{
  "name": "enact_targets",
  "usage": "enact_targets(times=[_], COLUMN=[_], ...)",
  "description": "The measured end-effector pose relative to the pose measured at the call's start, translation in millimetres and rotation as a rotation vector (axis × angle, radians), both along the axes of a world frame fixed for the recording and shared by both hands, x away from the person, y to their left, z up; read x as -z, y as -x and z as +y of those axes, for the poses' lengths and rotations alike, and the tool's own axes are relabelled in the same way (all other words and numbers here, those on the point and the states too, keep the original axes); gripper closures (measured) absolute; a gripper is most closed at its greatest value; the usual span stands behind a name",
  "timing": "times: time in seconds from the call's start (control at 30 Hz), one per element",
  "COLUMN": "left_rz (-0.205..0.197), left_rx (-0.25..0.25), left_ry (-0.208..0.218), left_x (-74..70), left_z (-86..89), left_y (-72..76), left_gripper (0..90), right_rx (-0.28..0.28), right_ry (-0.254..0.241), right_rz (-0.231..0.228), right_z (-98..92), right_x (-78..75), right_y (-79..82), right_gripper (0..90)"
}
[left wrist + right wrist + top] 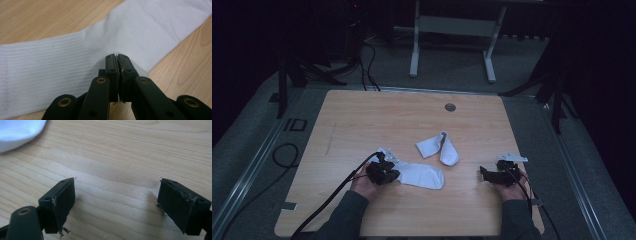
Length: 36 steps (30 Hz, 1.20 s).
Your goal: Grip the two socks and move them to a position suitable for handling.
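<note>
Black left tool [117,56] pinches the near edge of the flat white cloth sock [419,175], which stretches toward the spread right tool [492,175] on the wooden table [362,115].

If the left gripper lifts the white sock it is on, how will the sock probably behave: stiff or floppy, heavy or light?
The sock lies flat and thin, so it will probably hang limp from the left gripper. It looks like light ribbed knit, so likely little weight. The fingers are shut at its edge, so the far end may drag over the table.
</note>
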State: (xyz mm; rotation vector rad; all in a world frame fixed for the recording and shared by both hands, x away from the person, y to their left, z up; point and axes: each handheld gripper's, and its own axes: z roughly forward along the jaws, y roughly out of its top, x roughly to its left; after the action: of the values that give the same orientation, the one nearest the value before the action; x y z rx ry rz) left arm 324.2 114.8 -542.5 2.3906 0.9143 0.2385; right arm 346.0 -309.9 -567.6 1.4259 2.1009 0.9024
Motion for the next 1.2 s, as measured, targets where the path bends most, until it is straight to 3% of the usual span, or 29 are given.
enact_targets(times=[0.27, 0.4, 0.67, 0.83, 1.1, 1.2], left_rz=[0.01, 0.015, 0.028, 0.028, 0.01, 0.002], left_rx=[0.045, 0.066, 0.101, 0.114, 0.12, 0.108], left_ry=[0.01, 0.016, 0.034, 0.04, 0.058, 0.061], left_x=[1.3, 1.4, 2.2, 1.7, -5.4, -7.3], left_z=[-9.8, -15.0, -22.2, -23.0, -17.1, -13.5], left_y=[12.5, 19.4, 29.4, 31.9, 30.8, 28.5], left_gripper=[87.4, 87.3, 87.2, 83.1, 72.5, 70.9], right_rx=[0.0, -0.011, -0.007, 0.001, -0.076, -0.133], right_ry=[0.0, 0.0, 0.001, 0.014, 0.025, -0.03], right_rz=[0.0, 0.001, 0.009, 0.033, -0.019, -0.022], right_z=[0.0, 1.3, 2.1, 3.1, 23.7, 34.7], right_x=[-0.1, -1.4, -2.7, -7.2, -32.0, -40.2], right_y=[0.0, 1.3, 1.7, 2.5, 8.5, 6.3], right_gripper=[14.1, 20.0, 22.2, 31.3, 43.1, 50.0])
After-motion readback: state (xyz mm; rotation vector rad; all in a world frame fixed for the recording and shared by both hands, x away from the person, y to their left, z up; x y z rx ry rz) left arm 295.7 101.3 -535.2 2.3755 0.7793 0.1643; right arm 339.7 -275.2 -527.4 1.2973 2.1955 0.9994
